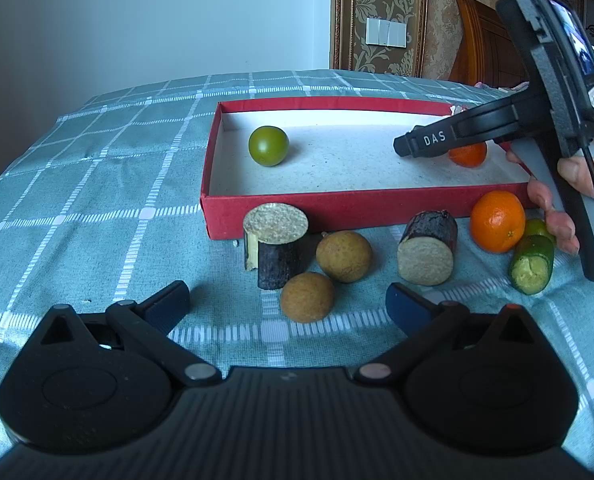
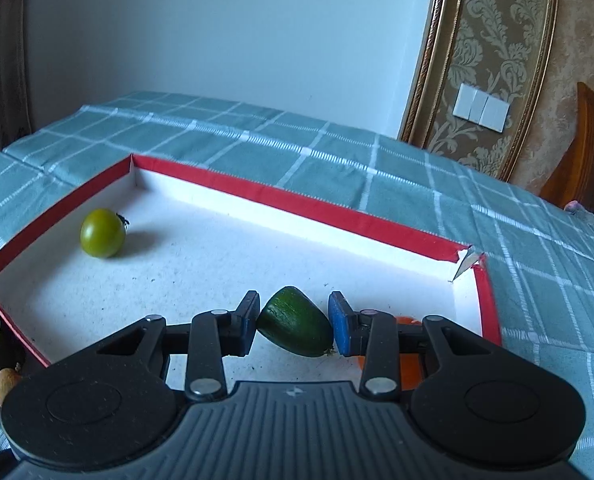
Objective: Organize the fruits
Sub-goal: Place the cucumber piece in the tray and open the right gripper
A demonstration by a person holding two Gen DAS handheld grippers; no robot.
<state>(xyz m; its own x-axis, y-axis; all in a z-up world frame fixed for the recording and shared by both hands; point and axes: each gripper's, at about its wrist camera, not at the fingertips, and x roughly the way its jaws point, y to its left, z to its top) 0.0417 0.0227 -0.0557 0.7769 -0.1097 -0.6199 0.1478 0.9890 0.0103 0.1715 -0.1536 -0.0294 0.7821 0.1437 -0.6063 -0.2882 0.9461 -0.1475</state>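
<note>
Fingers of the right gripper (image 2: 293,326) clamp a green piece (image 2: 295,326) over the box's (image 2: 257,190) right end; left gripper (image 1: 287,300) gapes wide, empty. Lower before releasing, clear of the orange (image 1: 468,153).

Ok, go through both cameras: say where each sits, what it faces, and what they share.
Left wrist: on the open left gripper, low over the tablecloth, facing loose fruit, the red box, the right gripper and a hand.
Right wrist: on the right gripper, shut on a cucumber piece, over the box.
Shared: box, green tomato.
</note>
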